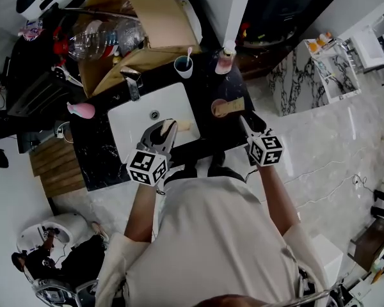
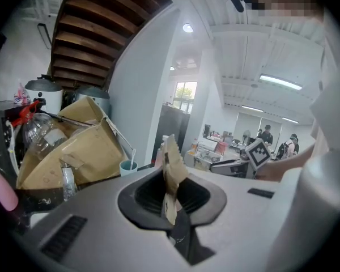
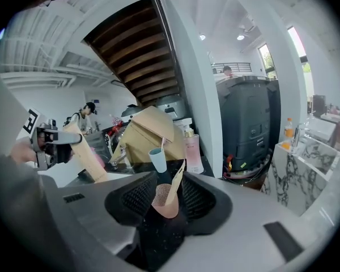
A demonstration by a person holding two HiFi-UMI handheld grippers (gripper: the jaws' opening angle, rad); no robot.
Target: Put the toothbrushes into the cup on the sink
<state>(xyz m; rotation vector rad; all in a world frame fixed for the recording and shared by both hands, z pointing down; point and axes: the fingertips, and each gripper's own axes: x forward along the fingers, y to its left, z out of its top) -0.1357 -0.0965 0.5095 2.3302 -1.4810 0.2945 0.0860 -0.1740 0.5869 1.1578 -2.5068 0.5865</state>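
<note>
**Black counter [image 1: 96,162], white sink [image 1: 131,123]: two grippers gripping paper packets**

Over the sink, the left gripper [image 1: 169,128] is pinching a crumpled tan packet [image 2: 171,171], its jaws standing narrow on the paper. To the right, above the counter, the right gripper [image 1: 244,119] is clamping a second tan packet [image 3: 177,180] just beside a pinkish round thing [image 1: 218,107]. At the sink's far edge the blue cup [image 1: 184,67] is standing with a toothbrush [image 1: 189,55] leaning in it, well apart from both grippers.

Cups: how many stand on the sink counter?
2. A blue cup stands behind the basin, right of the tap, a toothbrush in it. A pink cup stands right of the basin. Clutter at the back may hide more.
</note>
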